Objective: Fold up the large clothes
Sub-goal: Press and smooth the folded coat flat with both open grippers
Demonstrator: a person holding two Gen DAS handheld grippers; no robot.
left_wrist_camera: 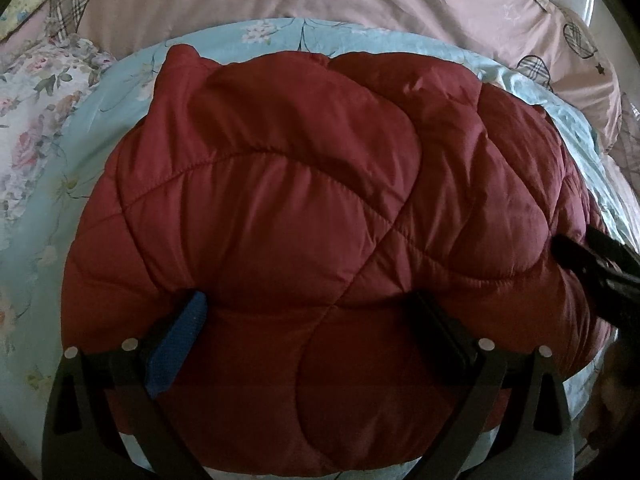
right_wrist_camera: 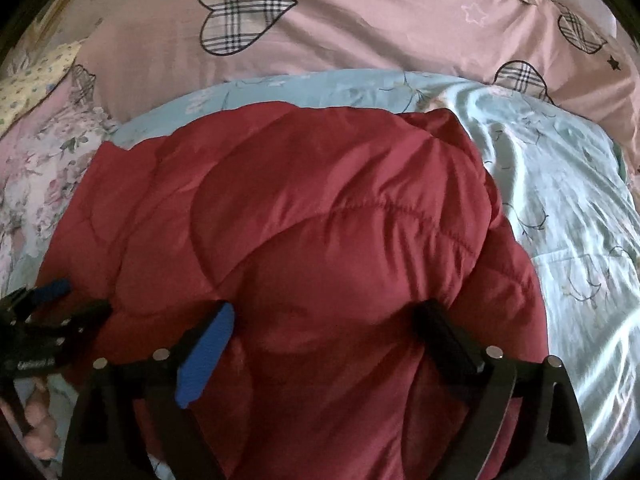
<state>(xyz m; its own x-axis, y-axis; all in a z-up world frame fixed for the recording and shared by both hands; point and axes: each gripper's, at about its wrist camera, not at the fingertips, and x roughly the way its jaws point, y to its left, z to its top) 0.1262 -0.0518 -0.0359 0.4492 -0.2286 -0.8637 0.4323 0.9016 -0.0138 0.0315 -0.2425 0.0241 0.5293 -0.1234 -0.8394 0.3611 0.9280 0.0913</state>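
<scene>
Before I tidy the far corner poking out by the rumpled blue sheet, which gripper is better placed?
Probably the right gripper: the red quilted puffer jacket has that corner on its side. The left gripper sits across the bundle.

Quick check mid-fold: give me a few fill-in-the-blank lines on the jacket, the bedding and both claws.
1. The quilted jacket is dark ____.
2. It lies on a light ____ floral sheet.
3. The pink cover behind it carries plaid ____ shapes.
4. The left claw and the right claw both have jaws standing ____ over the jacket.

Missing words: red; blue; heart; open
</scene>
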